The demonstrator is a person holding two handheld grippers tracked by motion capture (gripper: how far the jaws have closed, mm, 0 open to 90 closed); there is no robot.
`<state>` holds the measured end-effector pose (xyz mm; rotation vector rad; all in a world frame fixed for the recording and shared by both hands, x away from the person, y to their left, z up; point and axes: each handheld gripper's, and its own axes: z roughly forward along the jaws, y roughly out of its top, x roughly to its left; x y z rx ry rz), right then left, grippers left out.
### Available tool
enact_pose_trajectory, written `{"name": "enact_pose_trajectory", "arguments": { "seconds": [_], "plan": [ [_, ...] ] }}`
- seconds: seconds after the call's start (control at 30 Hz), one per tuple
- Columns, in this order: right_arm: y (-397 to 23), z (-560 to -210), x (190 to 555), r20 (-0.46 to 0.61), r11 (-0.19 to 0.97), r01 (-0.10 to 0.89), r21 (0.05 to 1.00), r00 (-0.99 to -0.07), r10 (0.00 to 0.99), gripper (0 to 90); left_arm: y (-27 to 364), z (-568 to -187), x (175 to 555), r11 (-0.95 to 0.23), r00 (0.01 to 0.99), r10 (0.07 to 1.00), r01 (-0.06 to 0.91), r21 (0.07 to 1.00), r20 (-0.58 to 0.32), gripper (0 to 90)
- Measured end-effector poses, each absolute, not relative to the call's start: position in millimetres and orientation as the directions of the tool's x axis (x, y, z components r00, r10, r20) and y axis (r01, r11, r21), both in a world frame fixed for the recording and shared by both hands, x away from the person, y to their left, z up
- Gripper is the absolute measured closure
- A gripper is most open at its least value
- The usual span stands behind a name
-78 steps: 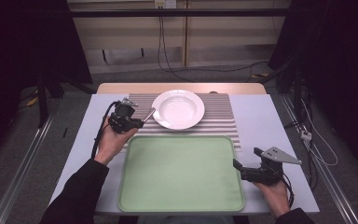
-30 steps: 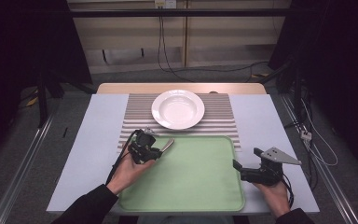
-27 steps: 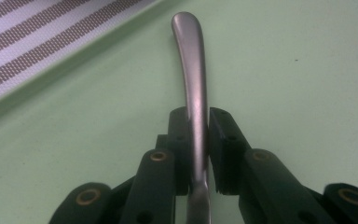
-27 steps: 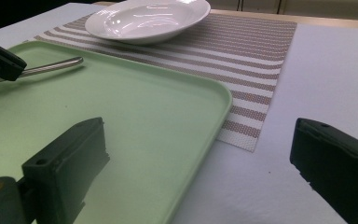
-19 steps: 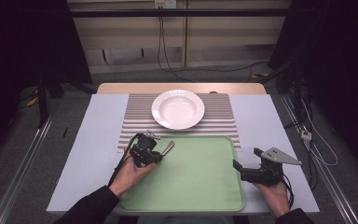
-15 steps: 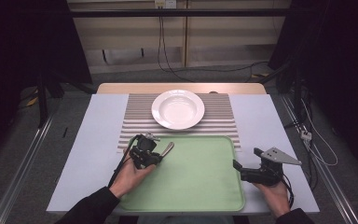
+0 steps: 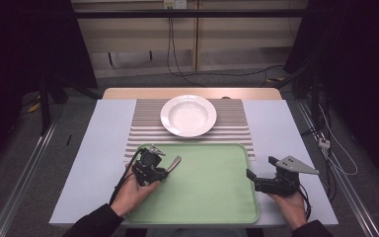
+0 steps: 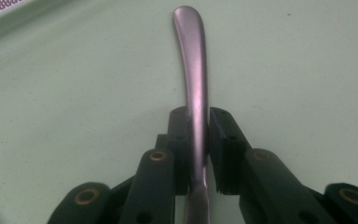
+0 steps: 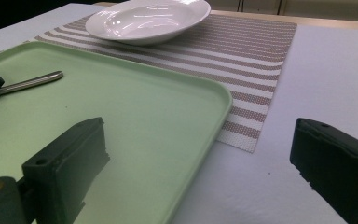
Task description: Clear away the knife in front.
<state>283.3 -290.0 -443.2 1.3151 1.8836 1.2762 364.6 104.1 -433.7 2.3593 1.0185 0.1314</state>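
My left gripper (image 7: 164, 170) is shut on a metal utensil handle (image 7: 173, 163), low over the left part of the green tray (image 7: 212, 197). In the left gripper view the handle (image 8: 193, 70) runs up from between the two black pads (image 8: 223, 140), which press on it from both sides; its other end is hidden behind the jaws. My right gripper (image 7: 251, 178) rests at the tray's right edge, jaws wide apart, with nothing between them (image 9: 200, 172). From the right gripper view the handle (image 9: 30, 81) and the tray (image 9: 135, 107) lie to the left.
A white deep plate (image 7: 188, 115) stands on a striped placemat (image 7: 148, 128) behind the tray; the right gripper view has the plate (image 9: 149, 18) at the top. The table (image 7: 286, 123) is pale, with its edges near both hands.
My left gripper carried the utensil from beside the plate down to the tray's left part; over the last second it shifted only slightly. The right gripper stayed put.
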Motion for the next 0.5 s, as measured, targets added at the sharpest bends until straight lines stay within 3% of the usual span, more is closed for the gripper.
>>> {"name": "enact_pose_trajectory", "arguments": {
  "seconds": [0.1,0.27,0.3,0.33,0.5],
  "plan": [
    [-290.0,-443.3,283.6,0.102,0.091,0.432,0.897,-0.403,0.909,3.6,106.5,-434.1,363.8,-0.552,0.712,0.688,0.636,0.54,-0.136,77.4],
    [-289.3,-443.2,284.1,0.1,0.093,0.43,0.898,-0.406,0.908,3.5,111.5,-433.3,366.4,-0.555,0.725,0.679,0.611,0.564,-0.117,61.8],
    [-289.2,-443.5,284.7,0.104,0.091,0.434,0.896,-0.406,0.908,3.6,112.3,-432.4,366.9,-0.548,0.724,0.68,0.604,0.578,-0.112,47.0],
    [-289.2,-443.5,284.7,0.104,0.091,0.434,0.896,-0.406,0.908,3.6,112.7,-431.9,367.2,-0.525,0.711,0.694,0.608,0.596,-0.113,47.0],
    [-289.5,-443.9,286.7,0.109,0.087,0.435,0.896,-0.407,0.907,3.6,119.7,-435.0,377.0,-0.481,0.667,0.738,0.631,0.609,-0.107,16.4]
  ]
}}
